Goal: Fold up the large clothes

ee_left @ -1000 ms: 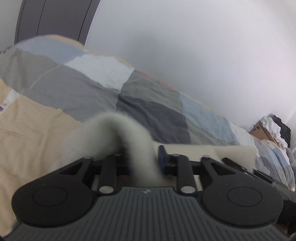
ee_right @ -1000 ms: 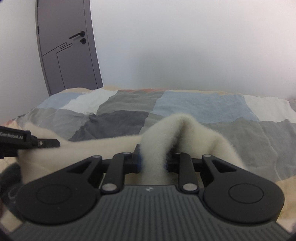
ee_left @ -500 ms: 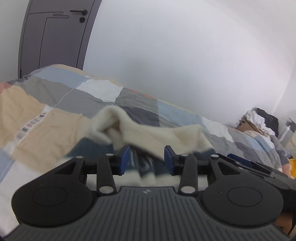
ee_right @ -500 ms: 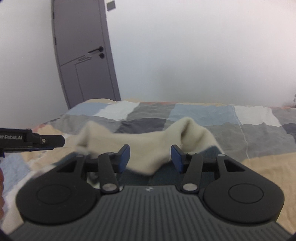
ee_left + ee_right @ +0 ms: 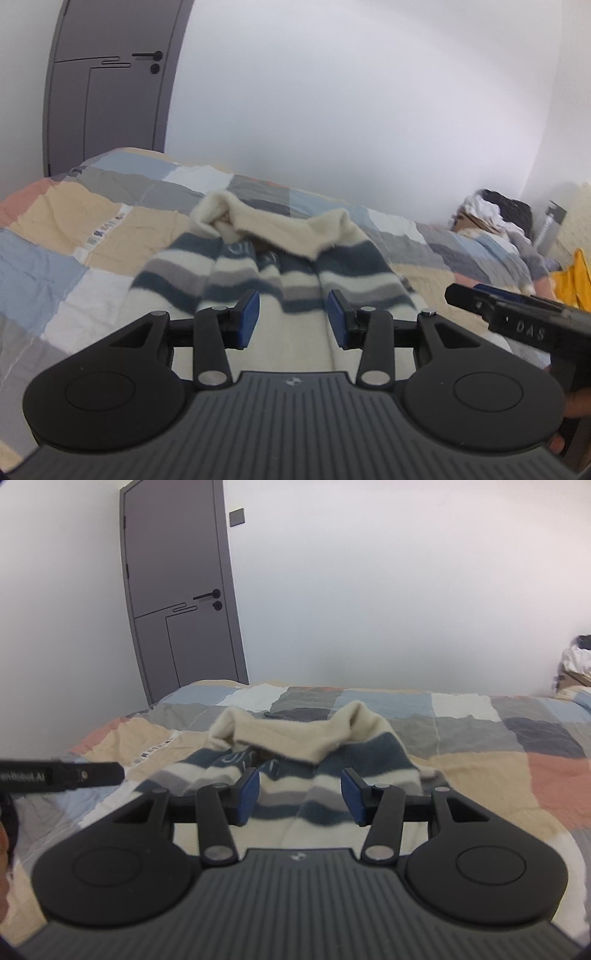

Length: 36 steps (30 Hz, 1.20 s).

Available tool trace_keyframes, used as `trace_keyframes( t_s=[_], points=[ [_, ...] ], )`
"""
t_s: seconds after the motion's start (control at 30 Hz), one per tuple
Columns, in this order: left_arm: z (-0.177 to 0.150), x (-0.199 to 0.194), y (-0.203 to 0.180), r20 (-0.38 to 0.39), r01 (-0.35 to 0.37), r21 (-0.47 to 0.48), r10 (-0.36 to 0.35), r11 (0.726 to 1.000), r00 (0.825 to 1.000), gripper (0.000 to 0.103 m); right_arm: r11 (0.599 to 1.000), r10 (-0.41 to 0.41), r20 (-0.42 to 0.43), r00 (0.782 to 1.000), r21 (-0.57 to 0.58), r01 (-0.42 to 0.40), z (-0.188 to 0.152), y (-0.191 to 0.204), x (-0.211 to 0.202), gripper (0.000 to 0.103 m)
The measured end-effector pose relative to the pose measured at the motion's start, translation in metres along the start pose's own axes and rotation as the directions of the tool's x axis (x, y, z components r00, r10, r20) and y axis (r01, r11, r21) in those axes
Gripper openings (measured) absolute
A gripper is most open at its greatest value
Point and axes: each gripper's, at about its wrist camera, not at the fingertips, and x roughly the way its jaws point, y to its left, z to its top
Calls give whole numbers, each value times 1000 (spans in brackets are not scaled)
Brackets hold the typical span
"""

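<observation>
Now the striped sweater (image 5: 266, 266) lies on the patchwork quilt (image 5: 74, 229) of the bed, in the middle of both frames, its cream edge folded back over the navy, grey and cream bands. The left claw (image 5: 291, 317) has just been opening; its blue pads (image 5: 247, 317) stand apart with nothing pinched between them, the knit lying beyond and below. The right claw (image 5: 301, 794) has likewise just been opening and is released, hovering above the sweater's lower part.

At the left edge of the right wrist view, the other tool's finger reads "GenRobot.AI" (image 5: 22, 777), blurred. At the lower right of the left wrist view, a finger bears the letters "DAS" (image 5: 530, 328). A grey door (image 5: 184, 602) stands at the upper left.
</observation>
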Motion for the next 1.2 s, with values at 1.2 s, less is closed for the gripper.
trace_keyframes(
  t_s=[1.2],
  points=[
    [-96,74,13,-297,-35,-138,-8,990,955,46,934,-133,-359,924,266,238,-95,-65,17,68]
  ],
)
